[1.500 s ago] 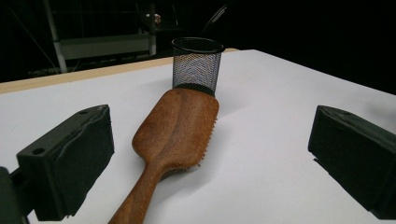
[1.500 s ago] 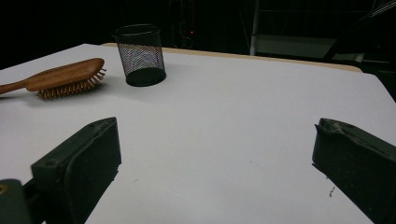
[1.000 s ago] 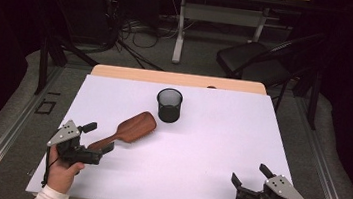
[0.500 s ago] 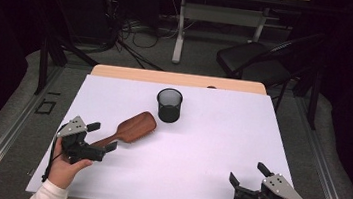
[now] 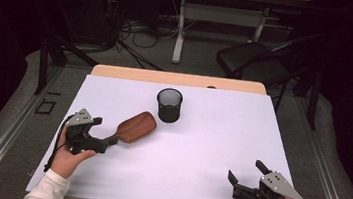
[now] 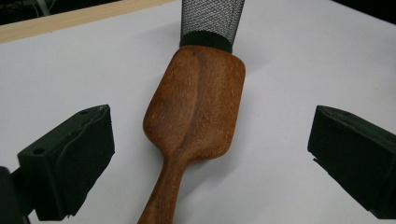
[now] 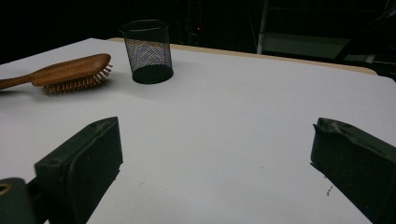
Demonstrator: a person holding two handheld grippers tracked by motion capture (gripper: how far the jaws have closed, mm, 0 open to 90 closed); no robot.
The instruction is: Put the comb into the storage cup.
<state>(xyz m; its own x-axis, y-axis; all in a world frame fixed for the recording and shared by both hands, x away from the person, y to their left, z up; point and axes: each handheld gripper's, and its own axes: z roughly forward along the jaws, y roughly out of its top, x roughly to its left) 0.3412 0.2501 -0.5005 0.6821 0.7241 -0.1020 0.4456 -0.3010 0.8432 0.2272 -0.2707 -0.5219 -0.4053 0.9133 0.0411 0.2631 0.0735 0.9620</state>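
Your left tongs (image 5: 104, 144) gape wide around the handle of the wooden hairbrush (image 5: 133, 127), which lies bristles-down on the bench (image 5: 209, 148) just left of the mesh cup (image 5: 169, 105), likely ready to grip, while your right tongs (image 5: 243, 182), well right of it, idle open and empty.

This looks like a lab or recording room rather than a home. A table (image 5: 221, 135) with a plain white top stands alone in a dark, black-walled space, on grey floor with metal rails (image 5: 7, 130) along both sides. Behind it lie loose cables (image 5: 136, 34), a black chair (image 5: 254, 63) and a second desk's frame (image 5: 180, 24).
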